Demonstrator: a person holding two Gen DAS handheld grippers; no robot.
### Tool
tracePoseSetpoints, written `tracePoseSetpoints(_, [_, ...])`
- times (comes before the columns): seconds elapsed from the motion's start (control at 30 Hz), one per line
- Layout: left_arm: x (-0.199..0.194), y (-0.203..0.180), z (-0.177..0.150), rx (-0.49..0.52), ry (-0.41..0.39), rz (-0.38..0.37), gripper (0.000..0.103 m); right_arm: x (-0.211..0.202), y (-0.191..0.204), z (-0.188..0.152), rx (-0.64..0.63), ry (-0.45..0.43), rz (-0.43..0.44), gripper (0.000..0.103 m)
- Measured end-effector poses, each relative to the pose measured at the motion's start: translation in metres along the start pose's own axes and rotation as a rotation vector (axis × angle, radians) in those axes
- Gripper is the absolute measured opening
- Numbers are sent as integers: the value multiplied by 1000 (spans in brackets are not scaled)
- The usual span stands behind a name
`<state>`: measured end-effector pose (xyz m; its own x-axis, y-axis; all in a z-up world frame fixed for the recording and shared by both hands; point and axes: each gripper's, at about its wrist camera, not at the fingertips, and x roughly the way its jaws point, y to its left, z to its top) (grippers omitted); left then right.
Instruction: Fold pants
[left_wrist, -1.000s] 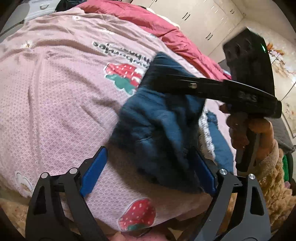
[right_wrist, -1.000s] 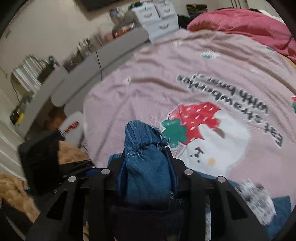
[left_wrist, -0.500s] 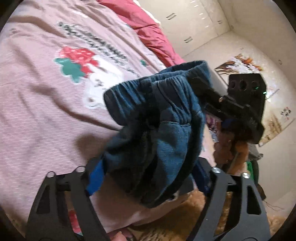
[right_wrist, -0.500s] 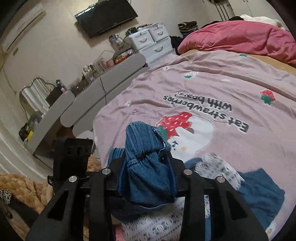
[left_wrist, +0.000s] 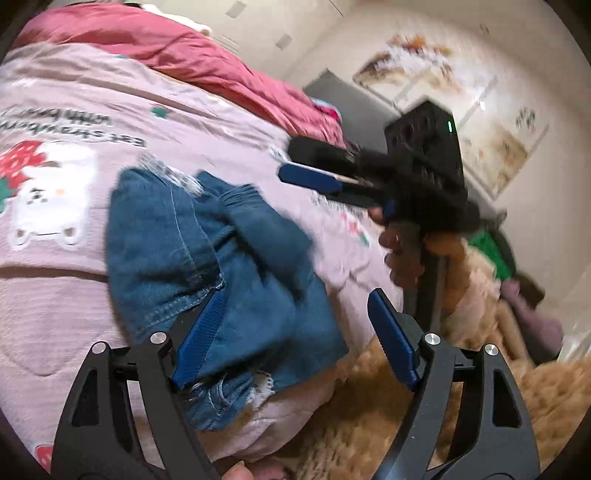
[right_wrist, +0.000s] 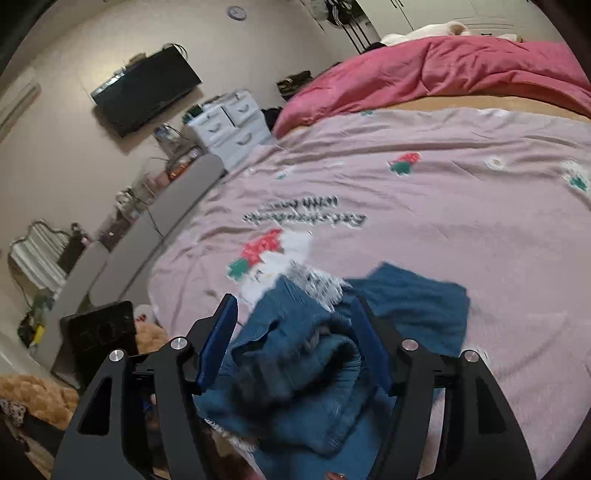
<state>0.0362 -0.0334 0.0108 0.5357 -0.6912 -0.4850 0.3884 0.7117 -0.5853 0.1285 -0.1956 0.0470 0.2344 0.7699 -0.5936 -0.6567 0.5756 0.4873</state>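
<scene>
Denim pants (left_wrist: 221, 266) bunched on bed (left_wrist: 55, 277), directly under left gripper (left_wrist: 291, 332); right gripper (right_wrist: 291, 347) just above. Both wide open, holding nothing.

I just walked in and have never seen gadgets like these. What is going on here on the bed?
A person is folding a pair of blue denim pants on a pink strawberry-print bedspread, using a handheld two-finger gripper in each hand. Right now both the left gripper and the right gripper are open, fingers spread and hovering over the cloth. The pants lie bunched in a rough heap near the bed's edge, not neatly folded yet. A red comforter is piled at the far end.
</scene>
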Motion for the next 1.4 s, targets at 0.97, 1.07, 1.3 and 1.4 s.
tracePoseSetpoints(0.97, [4, -5, -16, 129, 77, 132, 75, 16, -10, -34, -47, 123, -259, 74])
tracePoseSetpoints(1.07, [-1, -4, -16, 124, 66, 124, 76, 2, -7, -33, -43, 83, -264, 76])
tracePoseSetpoints(1.3, [-40, 8, -10, 83, -24, 144, 83, -33, 3, -47, -65, 2, -298, 80])
tracePoseSetpoints(1.4, [-62, 24, -3, 40, -58, 223, 83, -43, 11, -62, -83, -16, -313, 81])
